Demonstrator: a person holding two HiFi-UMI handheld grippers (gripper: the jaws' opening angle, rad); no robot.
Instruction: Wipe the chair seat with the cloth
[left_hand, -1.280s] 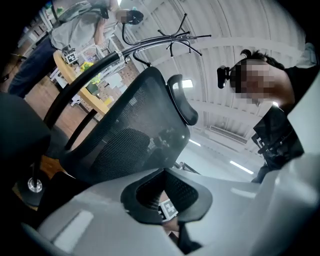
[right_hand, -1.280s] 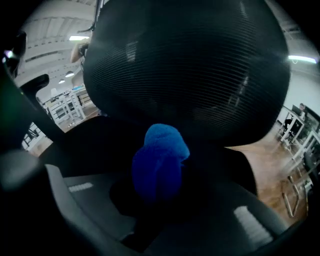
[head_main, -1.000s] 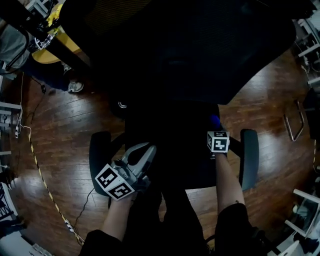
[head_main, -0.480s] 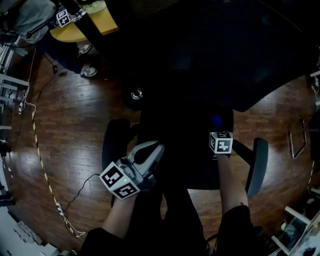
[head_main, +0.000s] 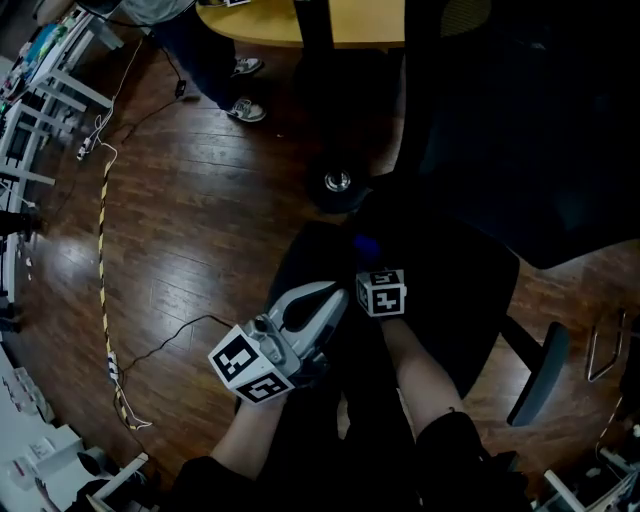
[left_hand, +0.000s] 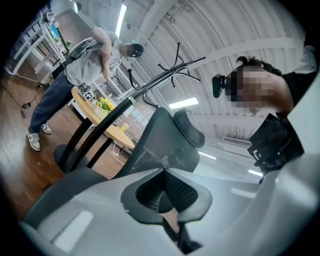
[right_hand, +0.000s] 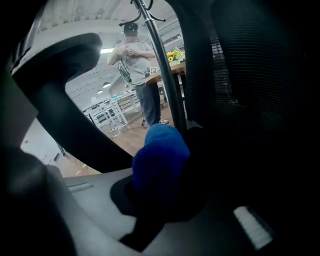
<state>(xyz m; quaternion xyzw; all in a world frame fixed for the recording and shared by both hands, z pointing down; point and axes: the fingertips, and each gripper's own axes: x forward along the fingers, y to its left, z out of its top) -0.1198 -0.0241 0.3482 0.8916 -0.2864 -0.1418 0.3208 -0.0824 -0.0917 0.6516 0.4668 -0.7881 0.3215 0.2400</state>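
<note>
The right gripper (head_main: 370, 262) has swept across the seat (head_main: 450, 290) to just beside the left gripper (head_main: 318, 300), which is closed and empty, and with the cloth (head_main: 365, 244) clenched at its tips, wiping seems mid-stroke, calling for a return pass clear of the backrest (head_main: 520, 150) ahead.

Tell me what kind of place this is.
Probably an open office or lab workspace: a mesh office chair, a round wooden table with a person standing at it, and cables trailing over the wood floor.
</note>
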